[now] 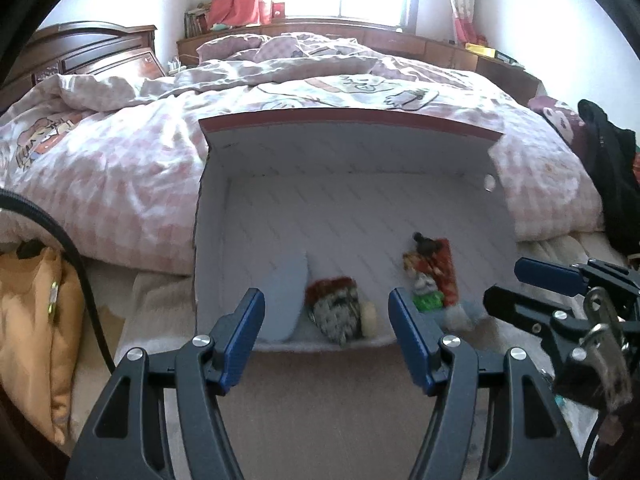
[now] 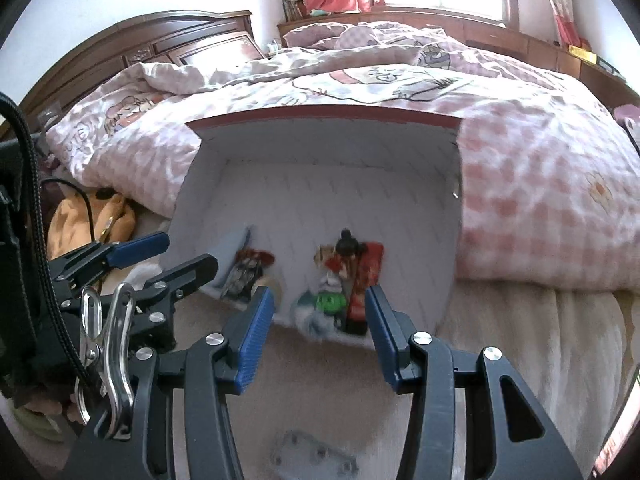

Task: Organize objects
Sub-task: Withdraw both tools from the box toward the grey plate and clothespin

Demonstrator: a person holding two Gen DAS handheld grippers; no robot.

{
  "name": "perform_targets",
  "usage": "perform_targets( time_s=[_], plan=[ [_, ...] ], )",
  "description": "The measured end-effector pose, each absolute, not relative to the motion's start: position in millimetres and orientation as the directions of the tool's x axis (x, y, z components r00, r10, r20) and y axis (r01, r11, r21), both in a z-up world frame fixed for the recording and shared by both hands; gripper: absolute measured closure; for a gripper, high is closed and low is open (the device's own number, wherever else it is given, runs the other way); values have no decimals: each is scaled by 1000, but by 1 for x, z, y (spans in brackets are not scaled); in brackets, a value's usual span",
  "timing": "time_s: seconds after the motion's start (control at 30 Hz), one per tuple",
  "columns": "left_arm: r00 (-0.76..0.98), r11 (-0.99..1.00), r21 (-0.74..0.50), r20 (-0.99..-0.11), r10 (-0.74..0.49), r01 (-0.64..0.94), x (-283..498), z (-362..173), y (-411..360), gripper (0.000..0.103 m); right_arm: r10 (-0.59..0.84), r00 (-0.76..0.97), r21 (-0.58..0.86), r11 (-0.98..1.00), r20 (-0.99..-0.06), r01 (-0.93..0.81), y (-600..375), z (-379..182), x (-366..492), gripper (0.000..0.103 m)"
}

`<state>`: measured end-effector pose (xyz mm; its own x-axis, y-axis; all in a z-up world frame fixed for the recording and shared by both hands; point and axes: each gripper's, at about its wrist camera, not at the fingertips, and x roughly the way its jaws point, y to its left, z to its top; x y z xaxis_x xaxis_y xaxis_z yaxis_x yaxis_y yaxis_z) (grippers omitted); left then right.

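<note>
The bed (image 1: 168, 292), with its dark wooden headboard (image 1: 88, 46), carries a rumpled pink-checked duvet (image 1: 120, 168) printed with cartoon figures. An open white cardboard box (image 1: 344, 148) with a red rim lies on the bed against the duvet (open side toward the cameras). An orange bag (image 1: 36, 320) rests on the mattress edge left of the box.

One white box (image 1: 344, 152) with a red rim, open at the top. Inside it, one pale blue flat piece (image 1: 286, 300), one red-and-grey speckled pouch (image 1: 334, 312) and one cluster of small figures (image 1: 430, 272) — too blurred to count singly. One checked pink quilt (image 1: 120, 168), one orange bag (image 1: 36, 320) — and two grippers, left (image 1: 326, 332) and right (image 2: 320, 328).
</note>
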<state>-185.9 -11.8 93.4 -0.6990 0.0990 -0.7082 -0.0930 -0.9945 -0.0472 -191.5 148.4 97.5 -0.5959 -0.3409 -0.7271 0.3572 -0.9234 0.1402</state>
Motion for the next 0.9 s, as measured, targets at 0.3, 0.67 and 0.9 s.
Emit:
perform_targets(
  time_s=[0.3,0.67,0.9],
  plan=[
    [-668,-989,-79,-730,142,-124,-137,84,-2,38,-312,-596,134,-936,-740,324,183,97,-134,54],
    [-623,-983,-104,-762,178,-153,-103,61,12,38,-264,-562,136,-956,-784,260,226,64,-93,54],
    [-598,-980,-123,-777,194,-159,-94,48,17,38,-250,-546,174,-967,-800,188,247,43,-82,54]
  ],
)
